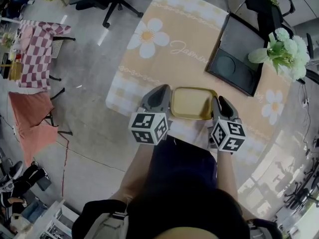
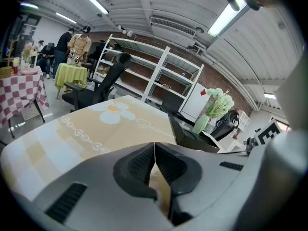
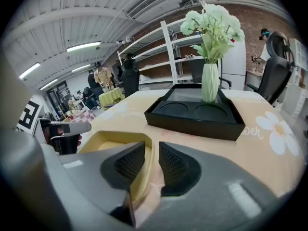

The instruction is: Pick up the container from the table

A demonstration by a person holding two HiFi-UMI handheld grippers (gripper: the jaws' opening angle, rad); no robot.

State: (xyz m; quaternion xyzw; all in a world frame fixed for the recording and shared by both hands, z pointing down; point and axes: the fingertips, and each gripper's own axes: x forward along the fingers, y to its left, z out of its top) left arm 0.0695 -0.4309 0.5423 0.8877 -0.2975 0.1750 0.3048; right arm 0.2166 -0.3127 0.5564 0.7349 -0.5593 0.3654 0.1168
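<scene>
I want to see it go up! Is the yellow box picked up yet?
Not yet. Done: both grippers are at the container. In hand: the left gripper pinches its rim; the right gripper straddles the opposite rim, jaws not quite closed. To do: closing and lifting; it looks to rest on the table.

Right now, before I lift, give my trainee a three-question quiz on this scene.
1. True or false: the two round hollows in the black tray are empty.
2. Which gripper has its jaws apart, one on each side of the container rim? A. left gripper B. right gripper
3. Fill in: the tablecloth is printed with white ____.
Key: 1 true; 2 B, the right gripper; 3 flowers.
</scene>
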